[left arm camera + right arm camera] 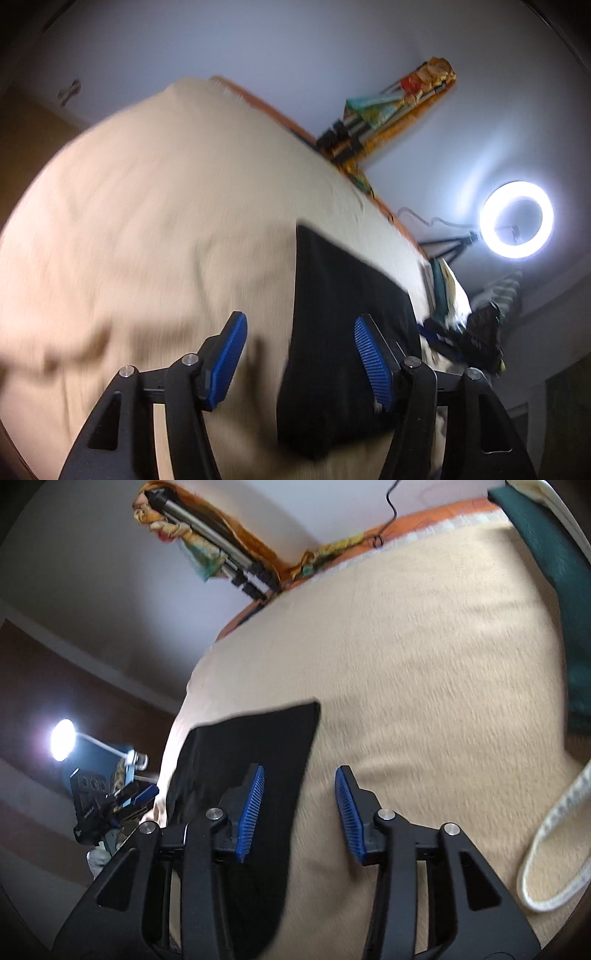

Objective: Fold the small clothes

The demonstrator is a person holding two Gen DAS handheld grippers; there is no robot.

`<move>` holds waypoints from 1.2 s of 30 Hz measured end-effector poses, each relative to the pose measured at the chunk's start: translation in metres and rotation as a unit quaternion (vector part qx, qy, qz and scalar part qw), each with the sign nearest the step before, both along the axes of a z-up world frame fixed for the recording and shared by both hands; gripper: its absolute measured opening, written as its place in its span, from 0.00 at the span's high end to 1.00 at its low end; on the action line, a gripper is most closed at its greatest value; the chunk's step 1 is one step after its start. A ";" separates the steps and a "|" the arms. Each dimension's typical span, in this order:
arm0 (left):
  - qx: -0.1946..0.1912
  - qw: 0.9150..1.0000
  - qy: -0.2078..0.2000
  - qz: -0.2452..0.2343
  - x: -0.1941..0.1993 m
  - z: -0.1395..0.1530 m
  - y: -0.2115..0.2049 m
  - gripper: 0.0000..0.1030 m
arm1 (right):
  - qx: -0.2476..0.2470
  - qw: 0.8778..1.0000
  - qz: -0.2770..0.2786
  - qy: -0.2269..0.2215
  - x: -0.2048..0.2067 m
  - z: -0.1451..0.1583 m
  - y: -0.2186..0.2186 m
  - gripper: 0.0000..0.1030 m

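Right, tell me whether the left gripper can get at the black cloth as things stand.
Probably yes: the left gripper has its jaws open, and the black cloth lies flat on the beige blanket just ahead, nothing between them.

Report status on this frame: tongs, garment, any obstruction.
Left tongs open, empty. Right tongs open, empty. Black garment flat on beige blanket, ungripped. Green cloth and white strap off to the side, not blocking.

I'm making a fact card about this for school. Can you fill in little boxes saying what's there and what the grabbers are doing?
Clothing: black garment, lying flat
Surface: beige blanket
Left gripper: open, empty, over the garment's edge
Right gripper: open, empty, over the garment's other edge
Lighting: ring light
Nearby: dark green cloth on the blanket
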State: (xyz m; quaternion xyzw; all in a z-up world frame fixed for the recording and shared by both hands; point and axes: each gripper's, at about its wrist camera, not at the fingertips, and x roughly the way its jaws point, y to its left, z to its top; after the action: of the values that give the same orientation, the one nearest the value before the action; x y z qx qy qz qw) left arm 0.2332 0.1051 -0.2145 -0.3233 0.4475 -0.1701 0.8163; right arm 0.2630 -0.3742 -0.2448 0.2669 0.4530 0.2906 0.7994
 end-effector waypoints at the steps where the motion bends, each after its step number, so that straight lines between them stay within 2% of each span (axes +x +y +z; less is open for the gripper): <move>1: -0.003 1.000 0.005 -0.002 -0.009 -0.002 -0.002 0.38 | 0.008 1.000 -0.001 0.003 0.000 -0.001 -0.002 0.58; 5: -0.026 0.999 0.031 0.001 -0.036 -0.014 -0.015 0.38 | 0.026 1.000 -0.007 0.013 0.003 -0.001 -0.005 0.58; 10: -0.026 0.999 0.043 0.006 -0.048 -0.021 -0.034 0.38 | 0.035 0.999 -0.011 0.019 0.009 -0.003 0.000 0.58; 20: -0.069 0.997 0.040 0.003 -0.032 -0.026 -0.054 0.40 | 0.054 0.998 -0.022 0.015 0.027 -0.002 0.016 0.58; 24: -0.058 0.998 0.037 -0.001 -0.024 -0.027 -0.062 0.58 | 0.051 0.999 -0.016 0.007 0.032 -0.002 0.029 0.58; 25: -0.057 0.998 0.037 -0.002 -0.023 -0.028 -0.062 0.73 | 0.047 0.999 -0.013 0.004 0.032 -0.002 0.033 0.59; 27: -0.049 0.998 0.040 -0.002 -0.020 -0.030 -0.063 0.88 | 0.035 0.999 -0.012 0.001 0.034 -0.002 0.039 0.67; 28: -0.048 0.998 0.039 0.001 -0.019 -0.031 -0.063 0.89 | 0.030 0.999 -0.013 0.004 0.034 -0.003 0.041 0.81; 29: -0.045 0.998 0.034 -0.001 -0.019 -0.029 -0.063 0.91 | 0.024 1.000 -0.015 0.003 0.034 -0.002 0.043 0.88; 33: -0.019 1.000 -0.003 -0.013 -0.027 -0.009 -0.070 0.94 | 0.001 1.000 -0.019 -0.022 0.030 0.016 0.048 0.93; 36: -0.015 0.999 -0.022 -0.018 -0.032 0.003 -0.072 0.94 | 0.001 0.999 -0.019 -0.033 0.026 0.031 0.051 0.94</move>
State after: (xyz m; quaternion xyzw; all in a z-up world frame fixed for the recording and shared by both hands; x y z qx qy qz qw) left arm 0.2017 0.0326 -0.2113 -0.3235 0.4326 -0.1982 0.8179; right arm 0.2886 -0.3233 -0.2137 0.2672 0.4211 0.2842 0.8189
